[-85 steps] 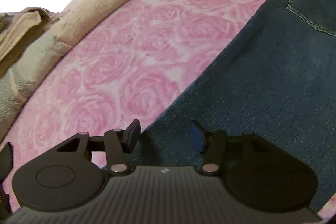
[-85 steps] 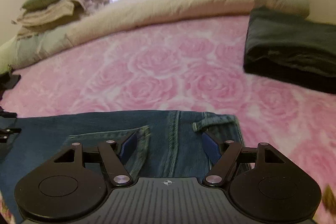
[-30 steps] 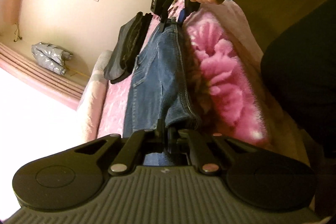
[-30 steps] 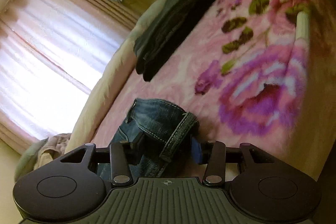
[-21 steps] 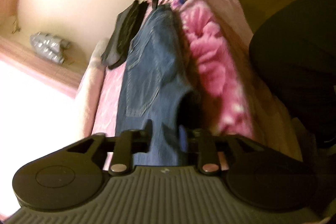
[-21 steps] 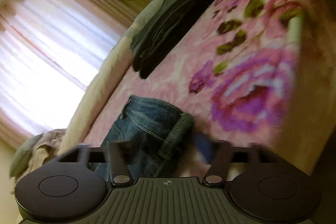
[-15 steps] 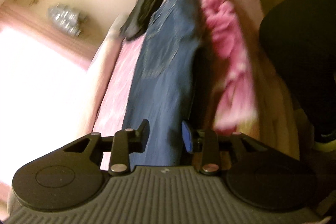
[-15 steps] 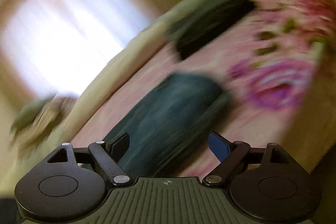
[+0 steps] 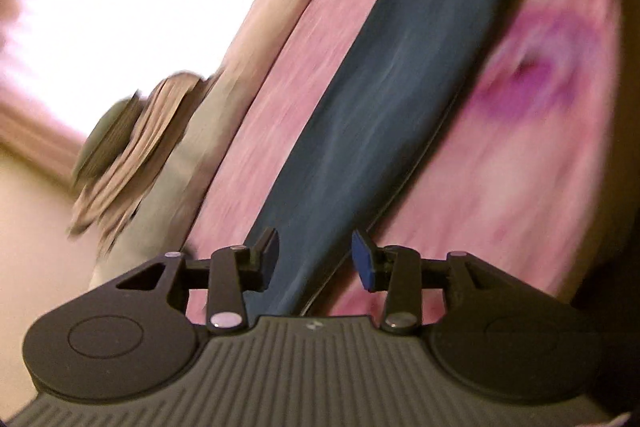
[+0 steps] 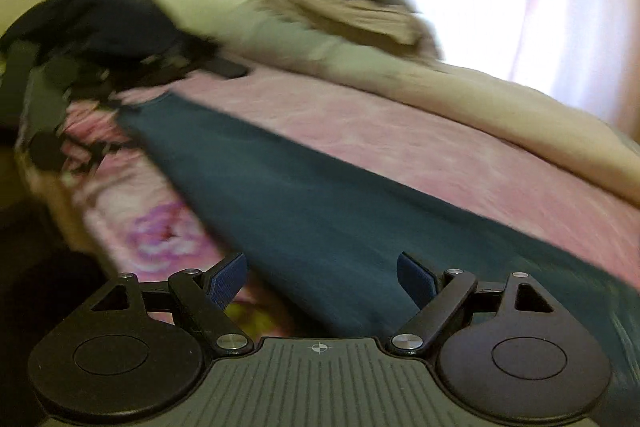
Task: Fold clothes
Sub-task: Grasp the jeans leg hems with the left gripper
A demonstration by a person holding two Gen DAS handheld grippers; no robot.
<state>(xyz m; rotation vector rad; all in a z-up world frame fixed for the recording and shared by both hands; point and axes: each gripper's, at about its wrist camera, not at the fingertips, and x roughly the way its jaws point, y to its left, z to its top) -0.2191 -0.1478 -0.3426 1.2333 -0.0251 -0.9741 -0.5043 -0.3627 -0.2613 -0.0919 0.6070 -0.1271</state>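
Both claws hang spread, left claw (image 9: 314,259) opening, over jeans (image 9: 400,87), untouched.

The left gripper (image 9: 314,259) is opening with nothing pressed between its pads, while the right gripper (image 10: 322,281) stands wide and empty.

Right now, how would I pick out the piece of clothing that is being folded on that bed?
Find the bed with the pink rose blanket. Along its near edge lie the jeans, a long dark blue denim strip. The cream duvet and the dark heap of clothes lie farther back; only the jeans are blue.
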